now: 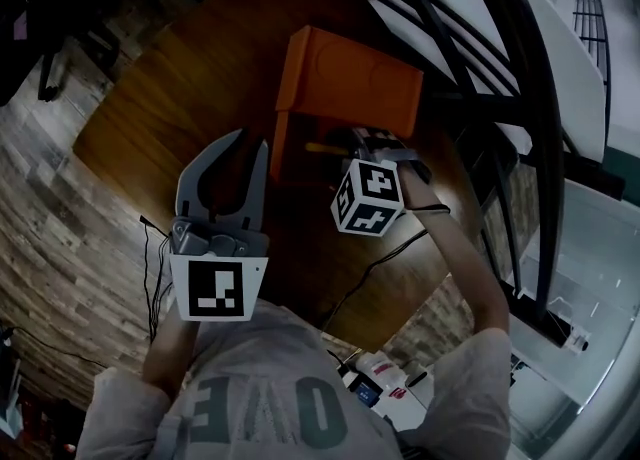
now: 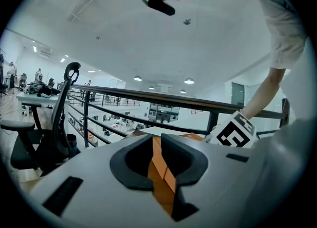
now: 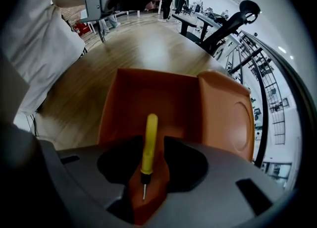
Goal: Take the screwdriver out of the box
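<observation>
Wooden table, orange box: screwdriver lies between right gripper jaws — parted, not clamped — long axis twelve-to-six, handle at twelve.

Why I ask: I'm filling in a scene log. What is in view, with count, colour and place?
box: one, orange, lid open, on the table.
screwdriver: one, yellow handle, lying in the box.
table: one, brown wood, round, under the box.
railing: one, dark metal, beyond the table.
office chair: one, black, beside the railing.
cables: a few, black, by the table's near edge.
left gripper: one, grey, open, beside the box.
right gripper: one, grey, open, pointing down into the box around the screwdriver.
</observation>
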The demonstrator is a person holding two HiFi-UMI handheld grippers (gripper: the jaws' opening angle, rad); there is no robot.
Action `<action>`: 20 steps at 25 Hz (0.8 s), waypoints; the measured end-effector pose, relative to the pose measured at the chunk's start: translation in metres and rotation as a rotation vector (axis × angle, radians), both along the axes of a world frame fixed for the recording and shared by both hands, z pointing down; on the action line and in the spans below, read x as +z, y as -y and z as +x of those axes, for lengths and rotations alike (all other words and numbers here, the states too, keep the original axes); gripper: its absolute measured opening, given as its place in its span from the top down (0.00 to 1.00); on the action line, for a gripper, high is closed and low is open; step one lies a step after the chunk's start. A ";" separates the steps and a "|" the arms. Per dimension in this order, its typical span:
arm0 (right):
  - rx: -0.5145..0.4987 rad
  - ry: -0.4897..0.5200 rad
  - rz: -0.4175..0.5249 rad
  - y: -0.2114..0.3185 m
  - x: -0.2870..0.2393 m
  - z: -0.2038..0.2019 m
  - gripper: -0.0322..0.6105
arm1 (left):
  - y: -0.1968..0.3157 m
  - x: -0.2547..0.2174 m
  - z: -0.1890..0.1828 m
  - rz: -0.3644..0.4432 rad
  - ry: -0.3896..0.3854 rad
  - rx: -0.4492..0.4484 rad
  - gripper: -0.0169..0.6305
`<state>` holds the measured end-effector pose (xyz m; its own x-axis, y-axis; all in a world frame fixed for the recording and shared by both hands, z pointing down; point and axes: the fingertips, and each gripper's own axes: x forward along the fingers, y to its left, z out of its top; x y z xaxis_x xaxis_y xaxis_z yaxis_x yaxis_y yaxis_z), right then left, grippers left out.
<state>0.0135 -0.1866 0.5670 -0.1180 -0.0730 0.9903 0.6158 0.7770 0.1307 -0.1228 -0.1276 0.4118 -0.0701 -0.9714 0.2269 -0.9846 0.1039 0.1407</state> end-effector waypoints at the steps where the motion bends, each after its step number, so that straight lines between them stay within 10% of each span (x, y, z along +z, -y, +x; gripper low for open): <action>1: -0.002 -0.009 0.001 0.000 0.002 0.000 0.73 | -0.001 0.001 -0.001 0.002 -0.004 -0.003 0.90; 20: 0.046 -0.046 -0.014 0.003 0.009 -0.001 0.83 | -0.002 0.007 -0.004 0.004 -0.003 0.007 0.90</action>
<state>0.0124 -0.1901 0.5765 -0.0693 -0.0630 0.9956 0.5845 0.8062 0.0917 -0.1271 -0.1260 0.4186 -0.0623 -0.9727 0.2235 -0.9849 0.0962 0.1441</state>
